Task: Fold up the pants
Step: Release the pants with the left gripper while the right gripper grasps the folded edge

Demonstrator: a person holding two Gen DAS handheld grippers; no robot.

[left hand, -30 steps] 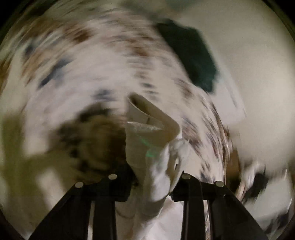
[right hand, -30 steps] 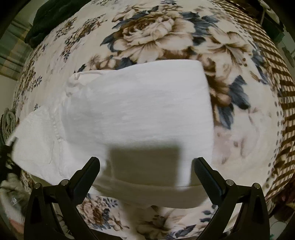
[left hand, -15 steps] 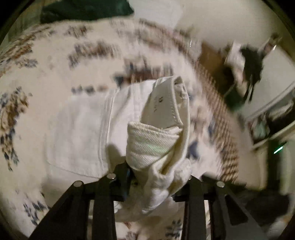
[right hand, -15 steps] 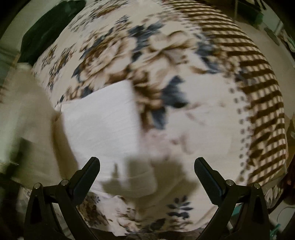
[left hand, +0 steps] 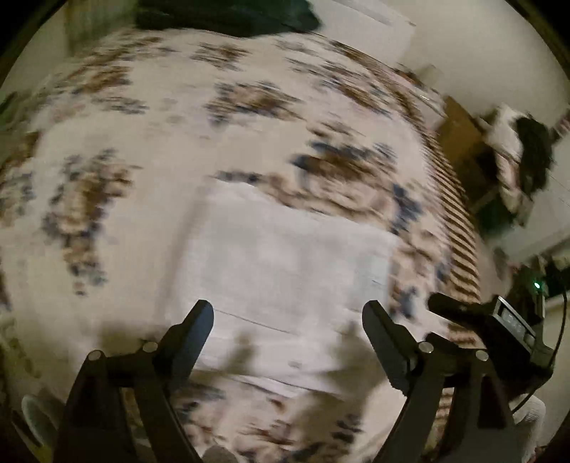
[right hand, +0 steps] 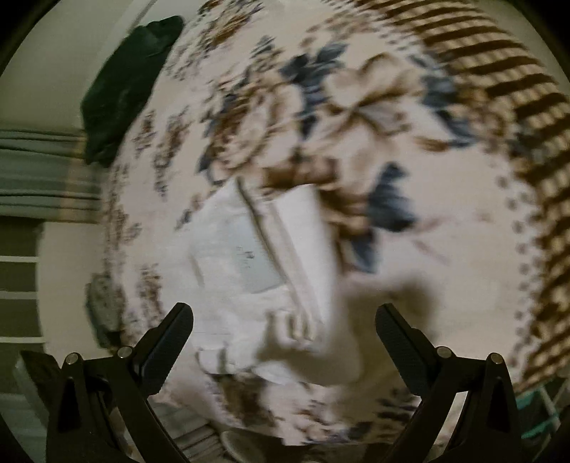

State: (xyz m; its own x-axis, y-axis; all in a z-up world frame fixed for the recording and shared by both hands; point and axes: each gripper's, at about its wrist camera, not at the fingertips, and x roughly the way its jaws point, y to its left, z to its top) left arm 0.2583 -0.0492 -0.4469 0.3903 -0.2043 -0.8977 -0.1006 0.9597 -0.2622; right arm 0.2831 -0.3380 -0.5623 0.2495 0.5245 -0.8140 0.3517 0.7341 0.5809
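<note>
White pants [left hand: 285, 270] lie folded into a rough rectangle on a floral bedspread [left hand: 117, 117]. Above their near edge hangs my left gripper [left hand: 288, 313], its jaws opening wide with nothing between them. In the right wrist view the same pants [right hand: 256, 256] show a waistband and an inner label, lying left of centre. My right gripper [right hand: 284, 317] is open above the near right part of the fold, holding nothing. Both views are blurred by motion. The right gripper's body [left hand: 498, 320] shows at the right edge of the left wrist view.
A dark green garment [right hand: 124, 85] lies at the bed's far edge, also seen as a dark green garment [left hand: 228, 14] in the left wrist view. The bedspread's brown-striped border [right hand: 498, 71] runs along the right side. Furniture and clutter [left hand: 516, 160] stand beyond the bed.
My left gripper carried a bunched end of the pants across, then let go; the cloth now lies flat on the fold. My right gripper stayed open and swung to the right.
</note>
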